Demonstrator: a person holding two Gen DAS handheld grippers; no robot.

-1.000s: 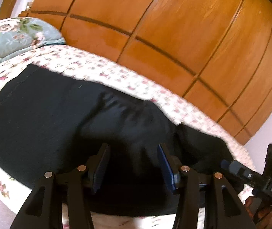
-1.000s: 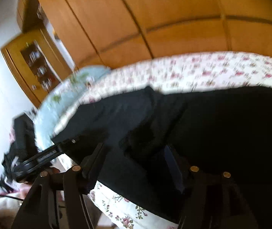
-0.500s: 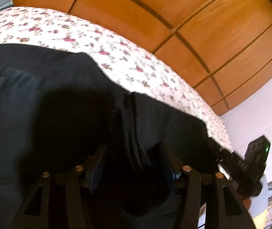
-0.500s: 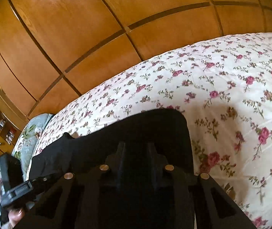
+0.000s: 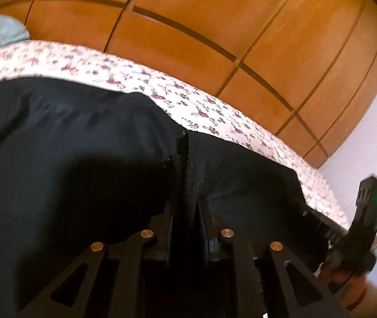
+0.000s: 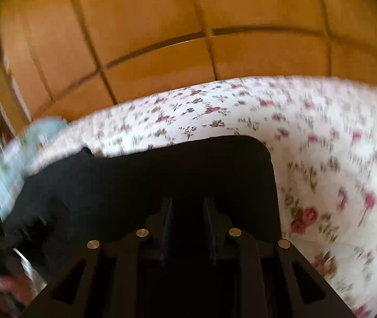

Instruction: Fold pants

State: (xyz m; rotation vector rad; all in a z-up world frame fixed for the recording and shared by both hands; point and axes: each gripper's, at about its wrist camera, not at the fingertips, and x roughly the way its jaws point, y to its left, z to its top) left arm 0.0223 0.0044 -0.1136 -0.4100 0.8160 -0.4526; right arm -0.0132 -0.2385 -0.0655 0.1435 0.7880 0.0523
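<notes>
Two grippers are on the black pants (image 5: 69, 159), which lie spread across the flowered bedspread (image 5: 201, 106), the landmark for everything here.

From the left wrist view, the left gripper (image 5: 185, 212) has its jaws drawn nearly together on a raised ridge of dark cloth, a seam or bunched edge standing up between the fingers. The pants cover the near part of the bedspread, with its bare flowered strip beyond them and the wooden wardrobe (image 5: 214, 26) behind that. A pale blue pillow (image 5: 0, 33) sits at the bedspread's far left end. At the right edge, off the bedspread's near corner, the other handheld device shows with a green light.

From the right wrist view, which is blurred, the right gripper (image 6: 188, 212) has its jaws close together with black cloth between and around them; it looks clamped on the pants (image 6: 188, 164), though the dark fabric makes the contact hard to confirm. A rounded corner of the garment ends on the bedspread (image 6: 334, 172), whose bare flowers run off to the right.

The risk, as I judge it: the left grip holds only a thin ridge, so a quick lift could let it slip out. If the two hands pull unevenly, the fold would land skewed or wrinkled.
</notes>
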